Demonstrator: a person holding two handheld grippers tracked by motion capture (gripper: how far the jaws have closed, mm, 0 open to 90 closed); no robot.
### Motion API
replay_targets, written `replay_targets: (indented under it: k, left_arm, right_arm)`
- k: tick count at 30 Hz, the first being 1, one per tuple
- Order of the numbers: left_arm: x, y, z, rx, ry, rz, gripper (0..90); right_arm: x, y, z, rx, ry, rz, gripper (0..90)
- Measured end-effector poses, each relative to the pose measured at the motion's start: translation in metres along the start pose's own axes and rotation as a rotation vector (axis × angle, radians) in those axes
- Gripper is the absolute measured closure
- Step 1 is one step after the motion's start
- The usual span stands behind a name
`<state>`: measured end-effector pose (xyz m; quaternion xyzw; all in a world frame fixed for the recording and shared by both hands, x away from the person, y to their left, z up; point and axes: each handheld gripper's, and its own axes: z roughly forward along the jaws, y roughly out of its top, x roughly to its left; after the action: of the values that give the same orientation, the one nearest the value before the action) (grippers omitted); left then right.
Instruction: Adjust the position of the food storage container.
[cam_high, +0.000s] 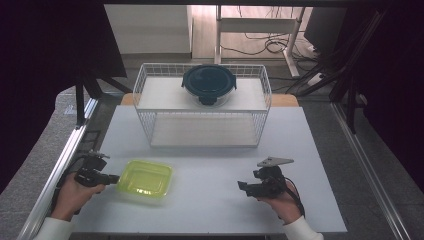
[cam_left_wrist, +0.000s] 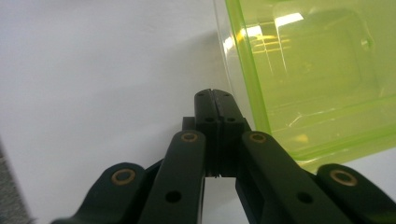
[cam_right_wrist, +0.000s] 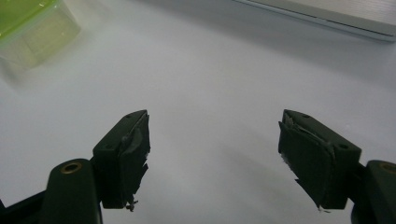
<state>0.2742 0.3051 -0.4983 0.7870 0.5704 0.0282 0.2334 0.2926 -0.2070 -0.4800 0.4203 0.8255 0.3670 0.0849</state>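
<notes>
Yellow-green translucent plastic container (cam_high: 145, 179) is seen lidless on the white table (cam_high: 215, 200), front left, below the wire rack (cam_high: 202, 107). Left gripper (cam_high: 114, 178) is held low at the container's left edge, jaws clenched together with nothing between them; in the left gripper view the closed tips (cam_left_wrist: 214, 100) are placed just beside the container's wall (cam_left_wrist: 299, 84), contact cannot be confirmed. Right gripper (cam_high: 245, 187) is held over bare table at front right, well apart from the container, jaws spread wide with nothing gripped; in the right gripper view both pads (cam_right_wrist: 133, 154) are seen worn and frayed, with a corner of the container (cam_right_wrist: 28, 28) at the top left. Dark round lidded glass bowl (cam_high: 209, 84) is set on the rack's upper shelf, at the far side of the table.
</notes>
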Motion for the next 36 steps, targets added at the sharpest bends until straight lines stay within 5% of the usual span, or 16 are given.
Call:
replay_targets:
  k: [14, 36]
  left_arm:
    - [-0.032, 0.007, 0.014, -0.002, -0.071, 0.052, 90.0]
    - [-0.073, 0.036, 0.037, -0.005, -0.128, 0.132, 90.0]
  right_arm:
    - [0.0, 0.0, -0.001, -0.003, -0.003, 0.001, 24.7]
    - [-0.001, 0.0, -0.001, -0.002, 0.001, 0.001, 24.7]
